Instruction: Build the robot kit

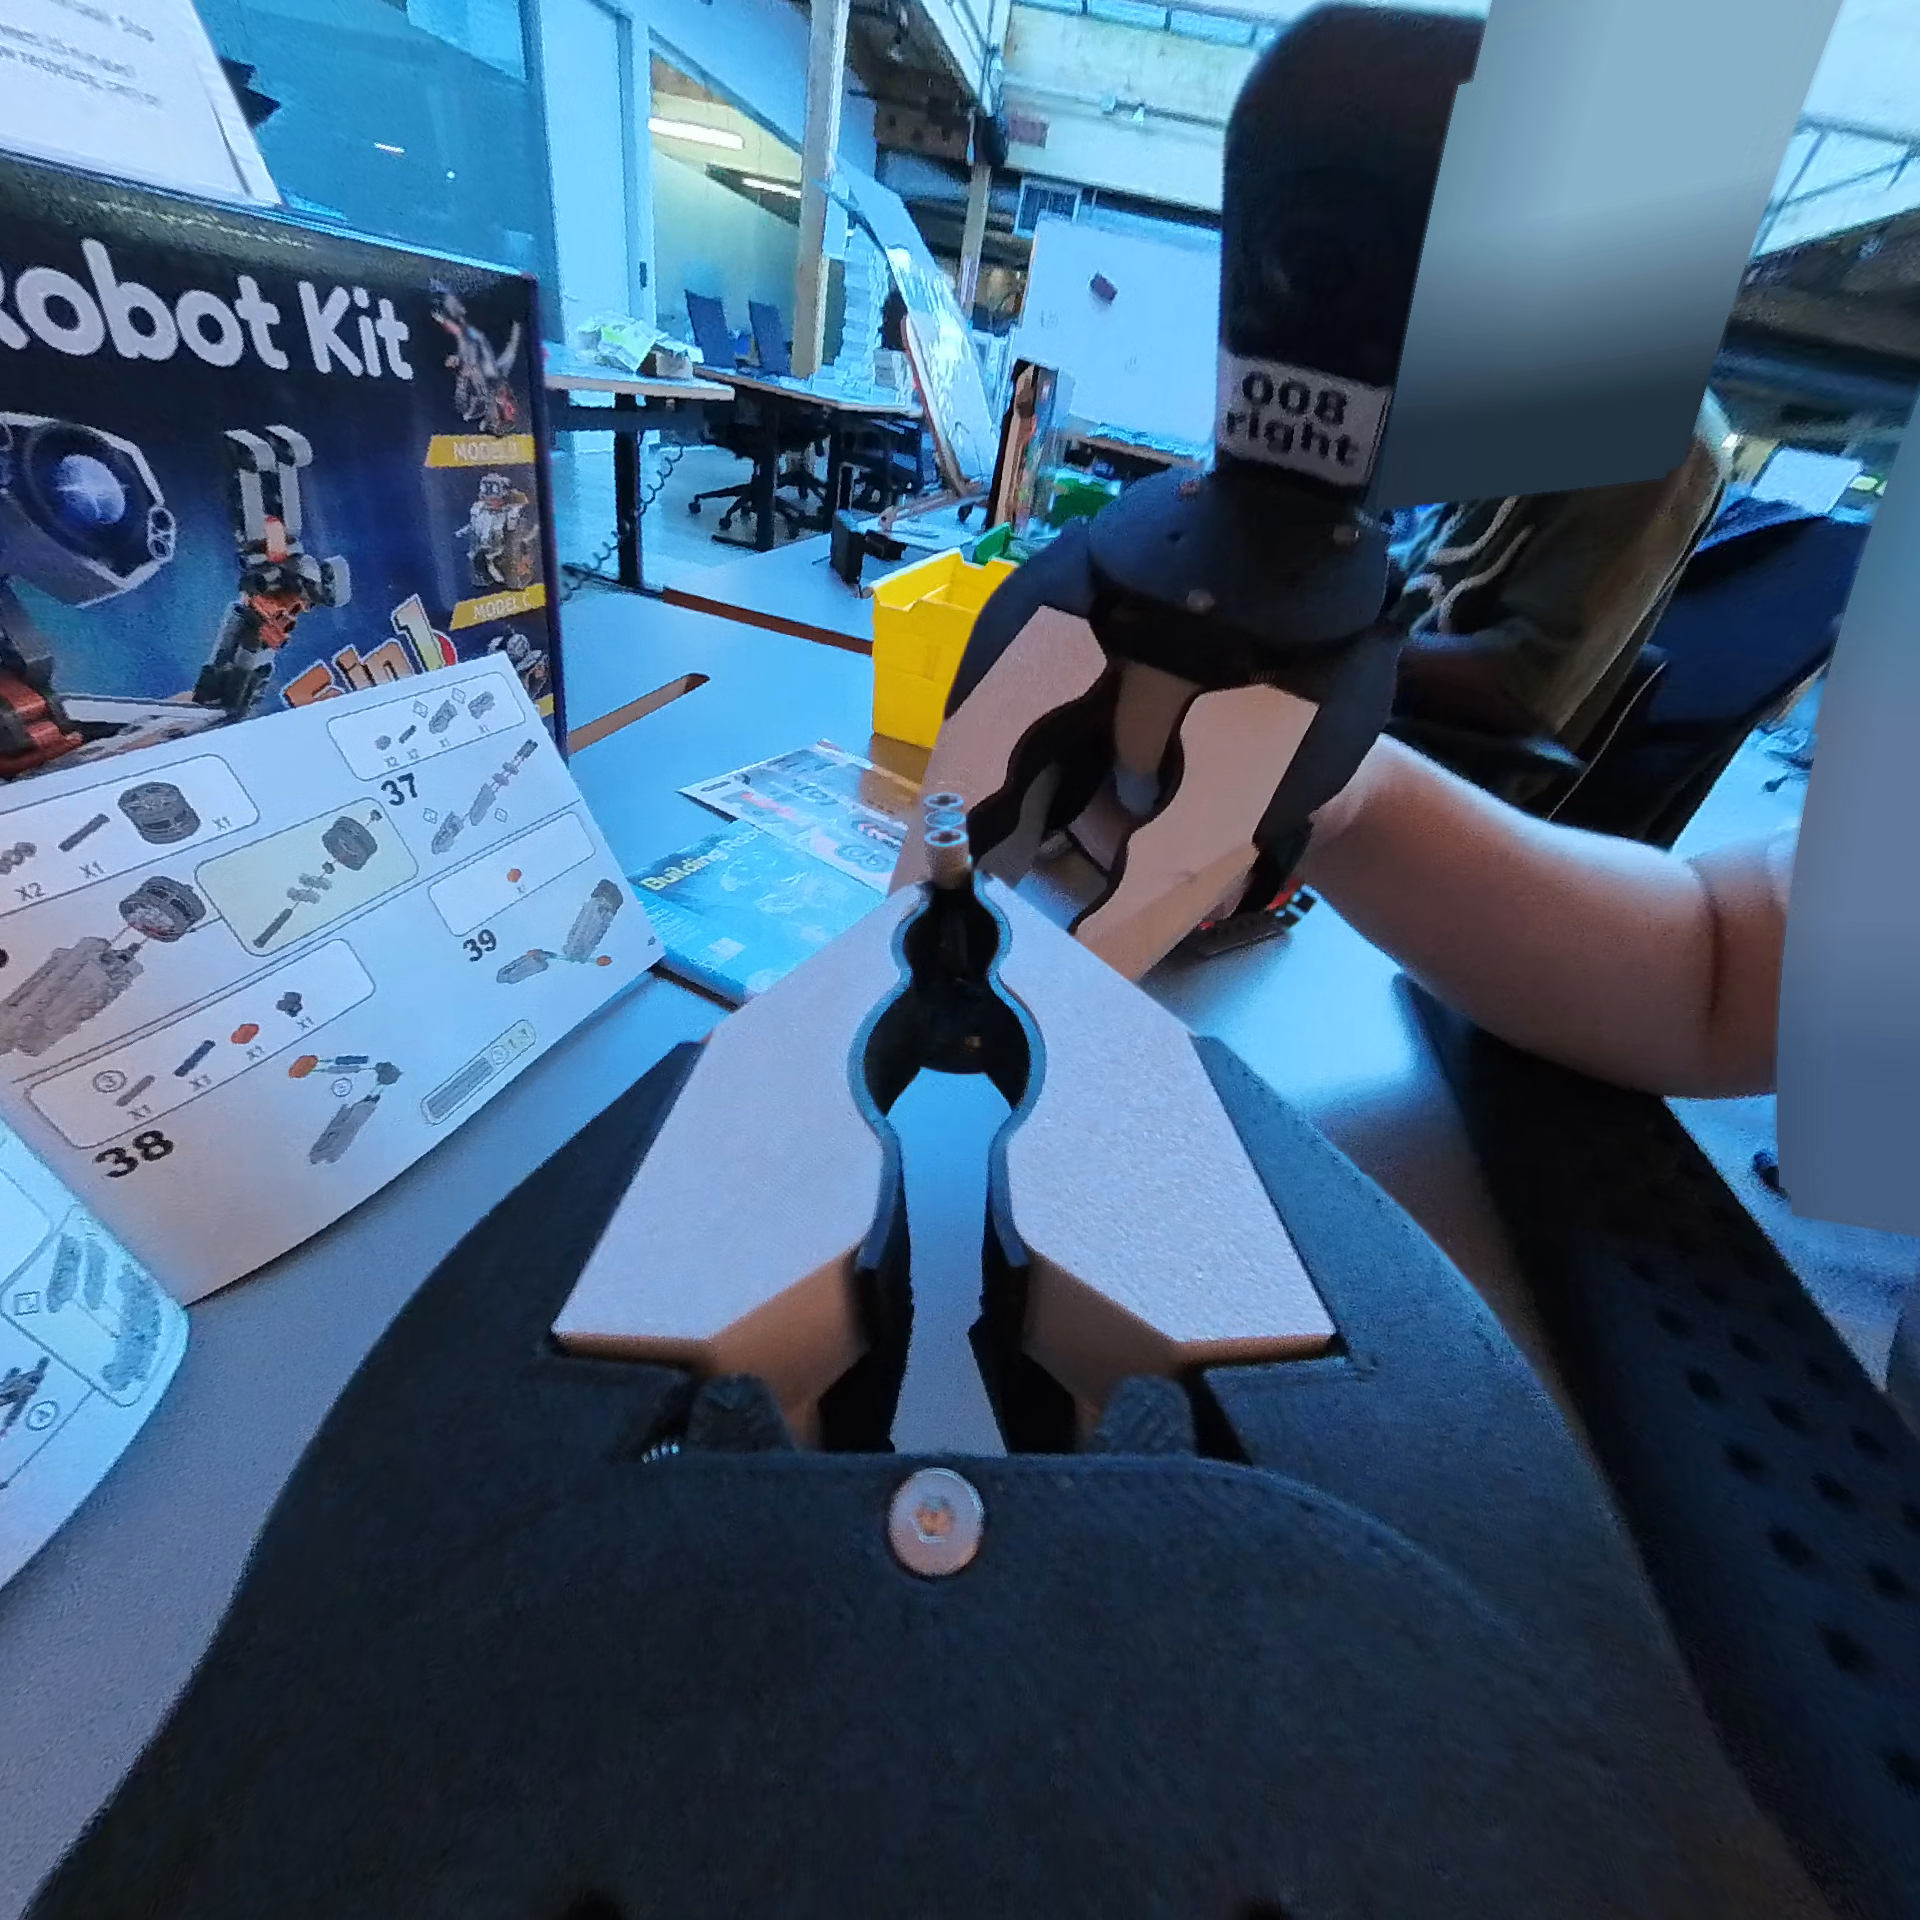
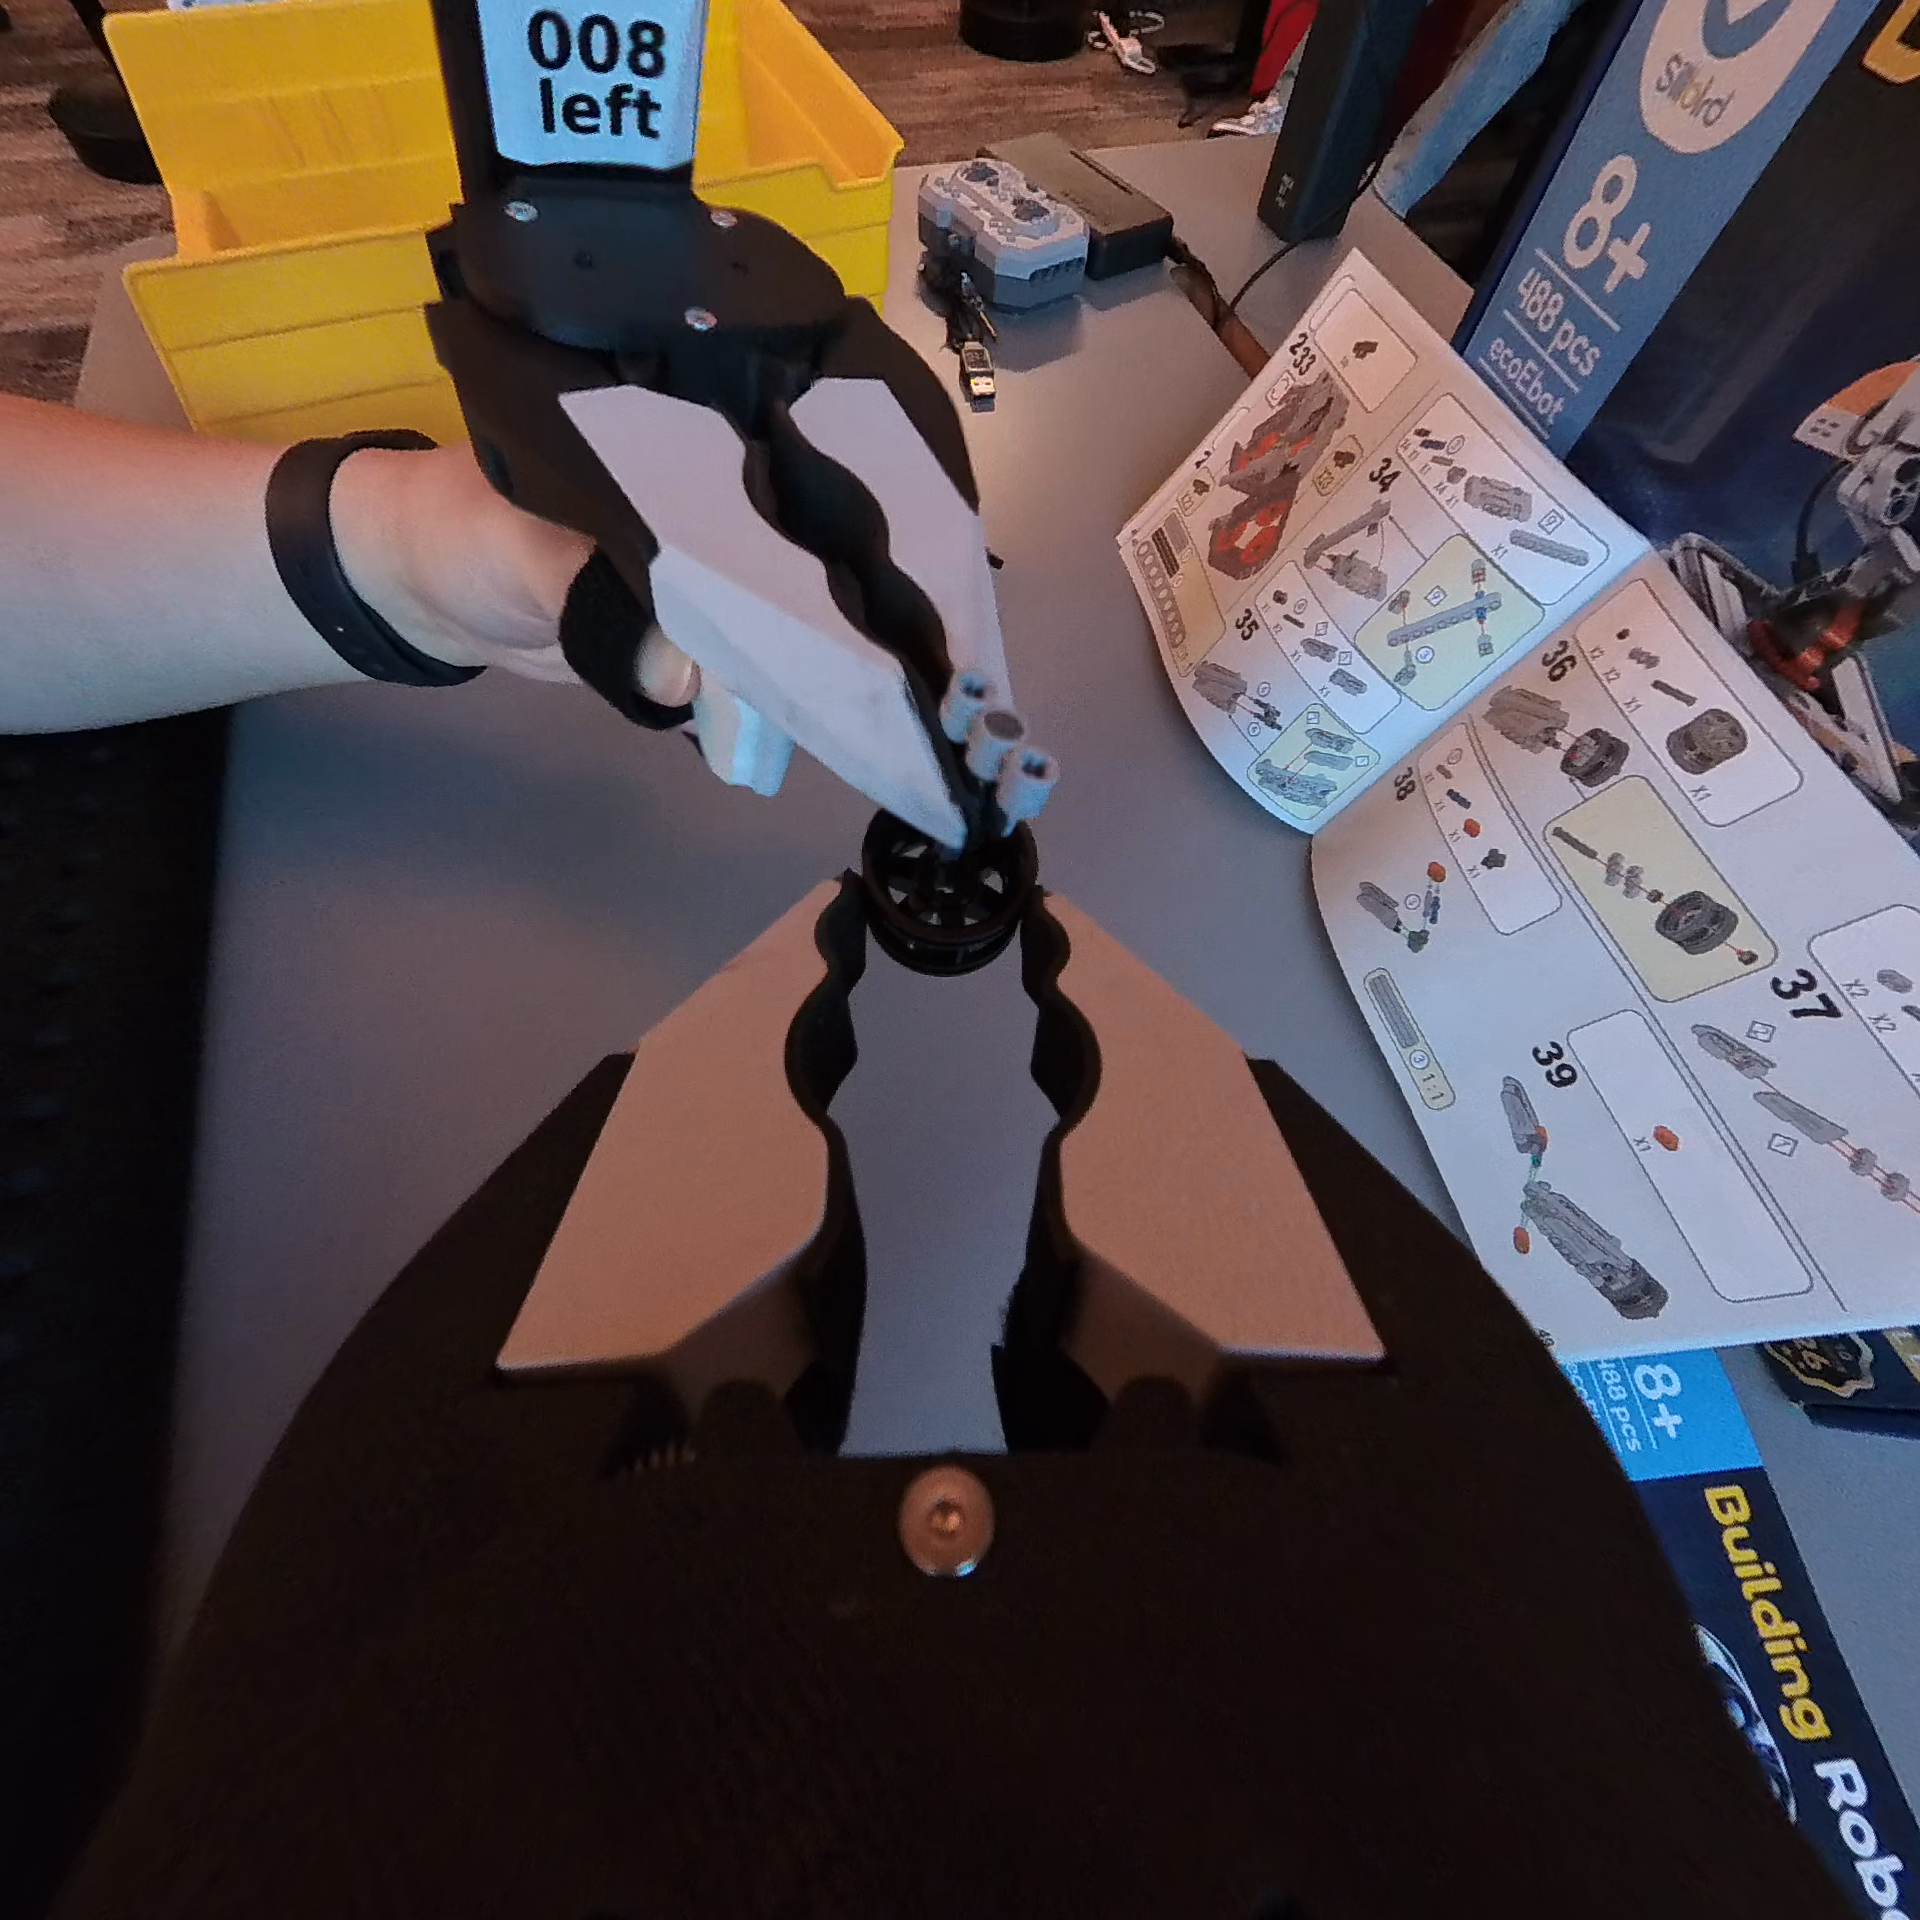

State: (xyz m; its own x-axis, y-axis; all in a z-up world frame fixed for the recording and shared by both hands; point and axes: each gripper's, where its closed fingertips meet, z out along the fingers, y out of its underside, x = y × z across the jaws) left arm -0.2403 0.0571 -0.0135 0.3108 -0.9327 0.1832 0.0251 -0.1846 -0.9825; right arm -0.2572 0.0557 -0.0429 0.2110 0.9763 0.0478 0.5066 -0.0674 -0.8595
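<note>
My left gripper [image 1: 948, 894] is shut on a small assembly: a black axle with light grey tube pieces [image 1: 945, 821] at its tip. In the right wrist view it [image 2: 982, 831] comes down from above, and the grey pieces [image 2: 997, 748] stick out beside its fingertips. My right gripper [image 2: 940, 894] is shut on a black wheel hub [image 2: 940, 920] held at its fingertips above the grey table [image 2: 520, 935]. The left gripper's tip and the axle reach into the hub's centre. The right gripper's black body [image 1: 1247, 561] faces the left wrist view; its fingertips are hidden there.
An open instruction booklet [image 2: 1558, 831] leans against the kit box [image 1: 260, 468] on the right wrist view's right. A yellow bin [image 2: 291, 208], a grey controller [image 2: 1003, 223] and a black adapter [image 2: 1117, 208] stand at the back. A black perforated mat [image 1: 1714, 1455] lies alongside. My two grippers' fingertips are within a few centimetres of each other.
</note>
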